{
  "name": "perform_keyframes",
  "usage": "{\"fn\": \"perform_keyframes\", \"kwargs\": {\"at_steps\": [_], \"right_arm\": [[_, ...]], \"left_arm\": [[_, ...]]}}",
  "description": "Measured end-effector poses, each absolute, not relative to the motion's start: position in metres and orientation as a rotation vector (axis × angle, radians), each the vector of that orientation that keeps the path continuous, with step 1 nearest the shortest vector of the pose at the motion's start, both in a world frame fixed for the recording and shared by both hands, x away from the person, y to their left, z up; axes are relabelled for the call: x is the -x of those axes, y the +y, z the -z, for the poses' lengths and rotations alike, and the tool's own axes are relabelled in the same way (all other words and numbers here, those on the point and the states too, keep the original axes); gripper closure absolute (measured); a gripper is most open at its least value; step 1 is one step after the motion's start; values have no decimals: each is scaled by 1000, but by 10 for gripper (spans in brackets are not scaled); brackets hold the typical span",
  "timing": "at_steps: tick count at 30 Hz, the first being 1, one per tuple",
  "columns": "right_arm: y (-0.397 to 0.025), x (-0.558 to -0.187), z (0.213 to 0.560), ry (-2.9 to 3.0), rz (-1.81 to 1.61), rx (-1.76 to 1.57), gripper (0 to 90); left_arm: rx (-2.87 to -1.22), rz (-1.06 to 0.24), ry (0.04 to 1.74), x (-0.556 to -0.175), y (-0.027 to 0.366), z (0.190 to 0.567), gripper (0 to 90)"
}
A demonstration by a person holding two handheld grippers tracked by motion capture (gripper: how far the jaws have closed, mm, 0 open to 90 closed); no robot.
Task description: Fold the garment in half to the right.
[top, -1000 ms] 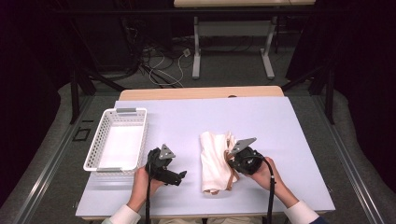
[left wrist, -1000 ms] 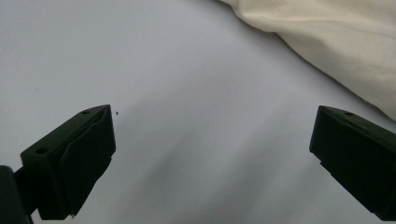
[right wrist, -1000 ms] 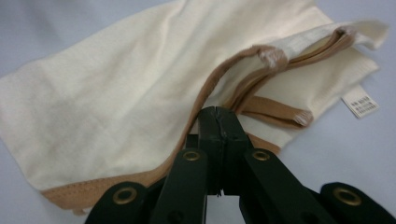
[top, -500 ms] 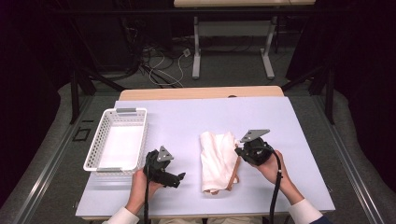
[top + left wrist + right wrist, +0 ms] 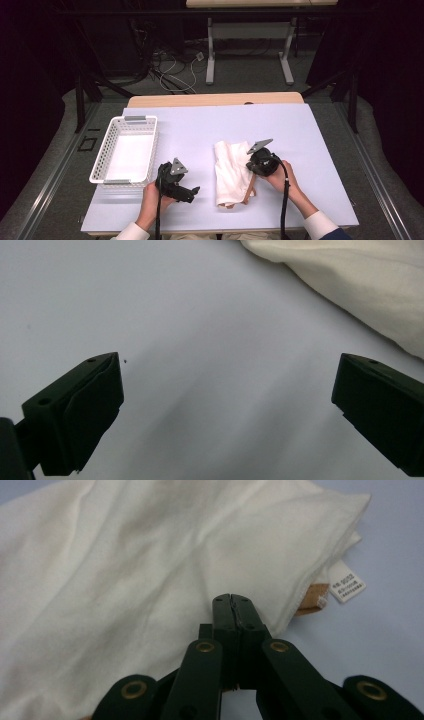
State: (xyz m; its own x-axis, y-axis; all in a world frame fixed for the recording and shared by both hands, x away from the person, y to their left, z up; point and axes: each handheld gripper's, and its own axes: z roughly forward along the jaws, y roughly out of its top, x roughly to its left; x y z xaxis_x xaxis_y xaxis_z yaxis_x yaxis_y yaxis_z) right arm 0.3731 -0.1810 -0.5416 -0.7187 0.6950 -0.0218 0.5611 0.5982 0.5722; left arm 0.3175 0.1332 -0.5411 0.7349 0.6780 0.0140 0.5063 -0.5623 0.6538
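Observation:
A folded cream cloth (image 5: 231,172) lies on the pale table, with a tan strap (image 5: 250,191) poking out at its near right edge. My right gripper (image 5: 251,169) hovers at the cloth's right edge. In the right gripper view its jaws (image 5: 232,602) are pressed together above the cloth (image 5: 125,570), and no fabric shows between them. A white label (image 5: 347,586) and the tan strap (image 5: 311,597) show at the cloth's corner. My left gripper (image 5: 192,194) is held left of the cloth, open (image 5: 227,400) over bare table, with the cloth (image 5: 360,285) beyond it.
A white mesh basket (image 5: 150,145) stands empty at the table's left. The table's wooden far edge (image 5: 215,99) runs behind. Cables and metal table legs are on the floor beyond.
My right gripper has risen off the cloth and shifted right to its edge. The left gripper has stayed where it was, and the cloth keeps its shape.

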Motion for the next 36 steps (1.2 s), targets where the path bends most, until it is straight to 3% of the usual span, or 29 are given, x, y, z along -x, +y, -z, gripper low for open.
{"fn": "perform_keyframes", "kwargs": {"at_steps": [10, 22, 36], "right_arm": [[-187, -372, 541, 2616, -790, -1031, 899], [-198, -387, 529, 2521, -938, -1075, 781], [-200, -415, 522, 2415, -995, -1123, 767]], "left_arm": [[-2300, -330, 903, -315, 133, 542, 6], [-2293, -300, 868, -306, 119, 543, 21], [-2281, -241, 801, -301, 95, 539, 116]]}}
